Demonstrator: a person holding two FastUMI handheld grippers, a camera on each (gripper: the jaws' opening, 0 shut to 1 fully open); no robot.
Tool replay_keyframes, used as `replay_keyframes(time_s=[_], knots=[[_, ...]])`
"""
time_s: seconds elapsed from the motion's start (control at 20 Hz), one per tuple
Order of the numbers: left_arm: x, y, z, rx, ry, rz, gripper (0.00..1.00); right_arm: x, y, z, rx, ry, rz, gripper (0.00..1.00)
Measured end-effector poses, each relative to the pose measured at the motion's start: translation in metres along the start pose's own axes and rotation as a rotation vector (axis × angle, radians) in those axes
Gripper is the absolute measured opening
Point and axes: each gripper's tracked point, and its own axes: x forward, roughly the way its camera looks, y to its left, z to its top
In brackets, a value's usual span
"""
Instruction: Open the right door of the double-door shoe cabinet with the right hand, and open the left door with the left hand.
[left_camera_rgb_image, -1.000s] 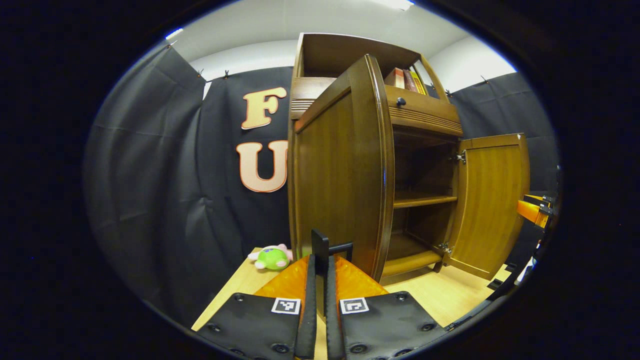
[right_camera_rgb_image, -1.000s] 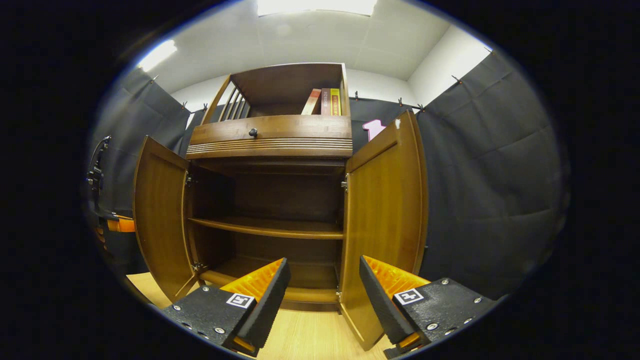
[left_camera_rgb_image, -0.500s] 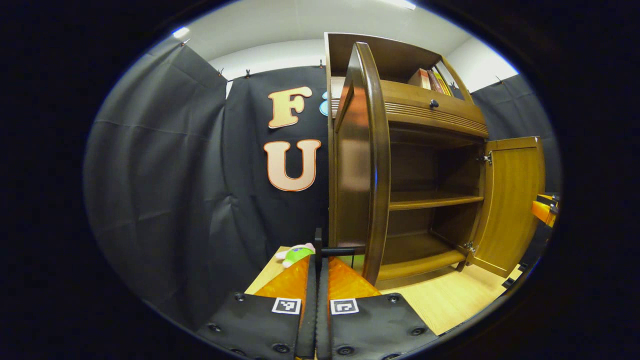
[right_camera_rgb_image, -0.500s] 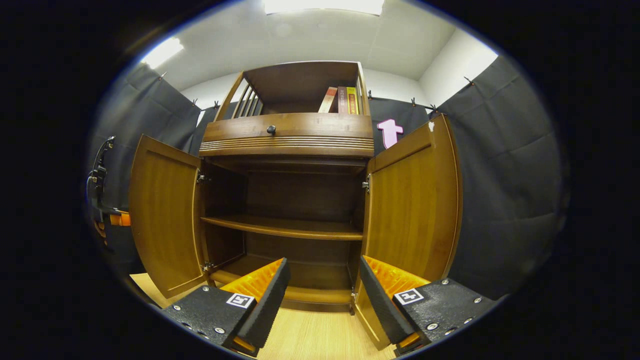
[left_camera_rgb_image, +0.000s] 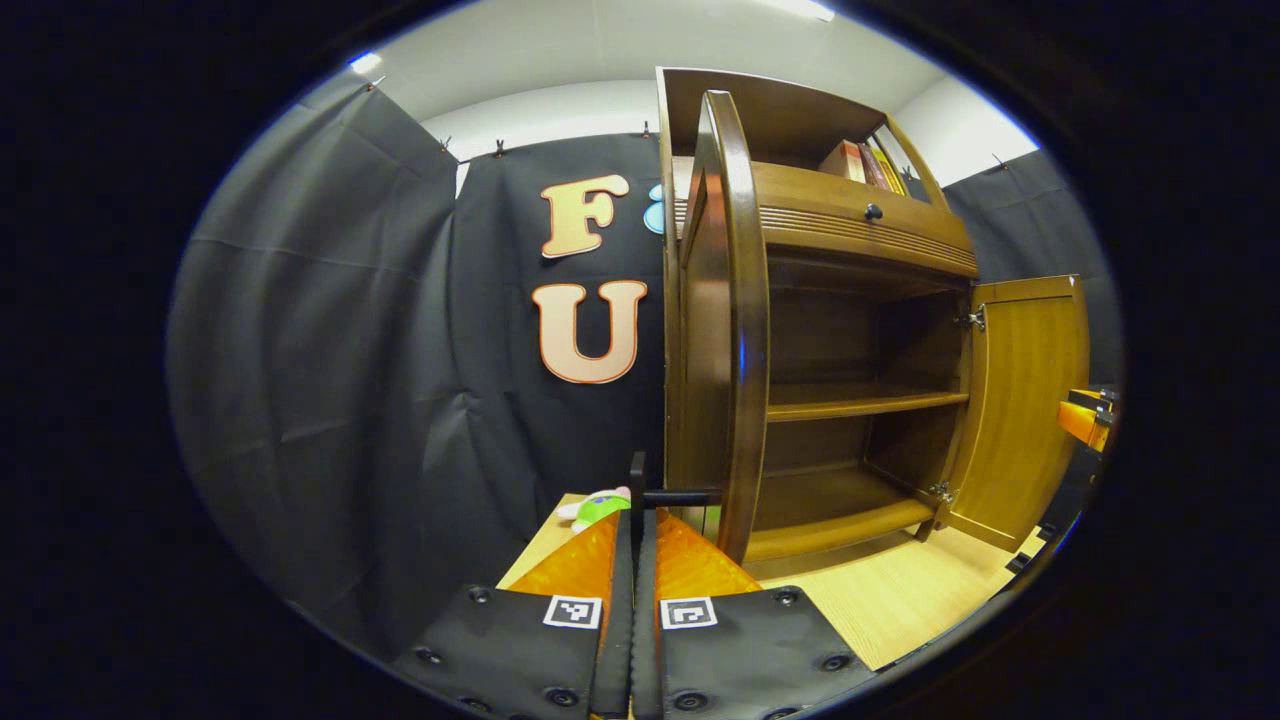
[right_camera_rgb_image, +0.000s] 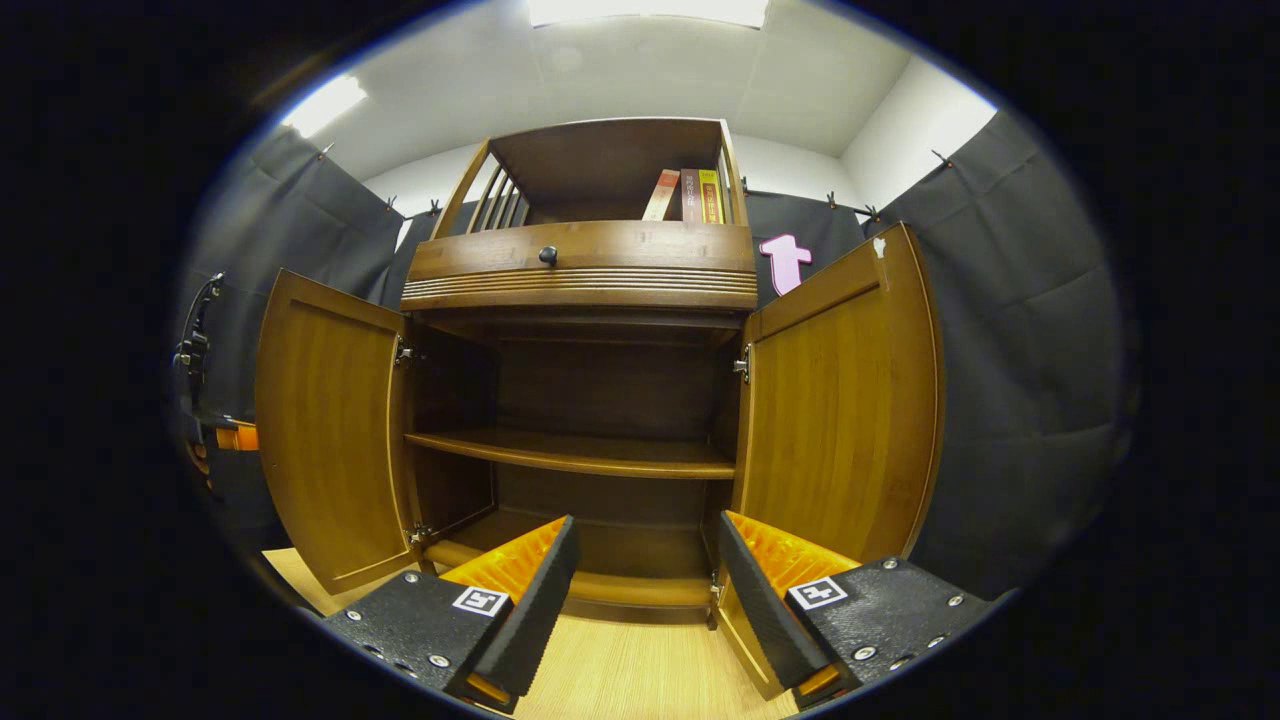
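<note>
With both doors swung wide, left gripper (left_camera_rgb_image: 634, 520) clamped on the left door (left_camera_rgb_image: 722, 330) handle (left_camera_rgb_image: 675, 496) just ahead, right gripper (right_camera_rgb_image: 645, 575) agape and empty before the right door (right_camera_rgb_image: 840, 400), next is likely release and retreat.

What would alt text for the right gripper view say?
A wooden shoe cabinet stands with its left door and right door both swung open, showing bare shelves. The right gripper hovers open in front, holding nothing.
</note>
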Motion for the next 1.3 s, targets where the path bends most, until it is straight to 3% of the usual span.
replay_keyframes(time_s=[0.15,0.2,0.25,0.3,0.35,0.4,0.5,0.75,0.9,1.05,1.15,1.3], knots=[[-0.009,0.025,0.003,0.001,0.002,0.109,0.08,0.004,-0.002,-0.005,0.006,0.012,-0.006,0.93],[-0.014,0.024,0.008,-0.007,-0.011,0.11,0.08,0.005,-0.003,-0.004,0.007,0.016,-0.006,0.93],[-0.02,0.021,0.013,-0.021,-0.018,0.105,0.0,0.006,-0.004,-0.002,0.008,0.017,-0.006,0.93],[-0.027,0.014,0.017,-0.028,-0.023,0.094,0.15,0.008,-0.005,0.0,0.01,0.018,-0.01,0.93],[-0.031,0.011,0.022,-0.025,-0.027,0.093,0.12,0.009,-0.007,0.002,0.012,0.02,-0.015,0.93],[-0.035,0.008,0.026,-0.01,-0.036,0.094,0.15,0.013,-0.01,0.002,0.012,0.024,-0.021,0.87],[-0.041,-0.001,0.042,0.013,-0.063,0.096,0.14,0.015,-0.015,0.008,0.002,0.028,-0.032,0.87],[-0.049,-0.034,0.078,-0.022,-0.116,0.055,0.3,0.022,-0.028,0.025,0.002,0.016,-0.053,0.87],[-0.042,-0.063,0.09,-0.014,-0.118,0.005,0.62,0.025,-0.033,0.04,0.008,-0.004,-0.059,0.87],[-0.036,-0.091,0.092,-0.029,-0.105,-0.049,0.7,0.026,-0.036,0.044,0.02,-0.012,-0.053,0.87],[-0.033,-0.108,0.094,-0.04,-0.1,-0.086,0.78,0.026,-0.039,0.045,0.014,-0.011,-0.052,0.95],[-0.028,-0.122,0.097,-0.038,-0.102,-0.108,0.89,0.025,-0.046,0.045,0.01,-0.01,-0.057,0.96]])
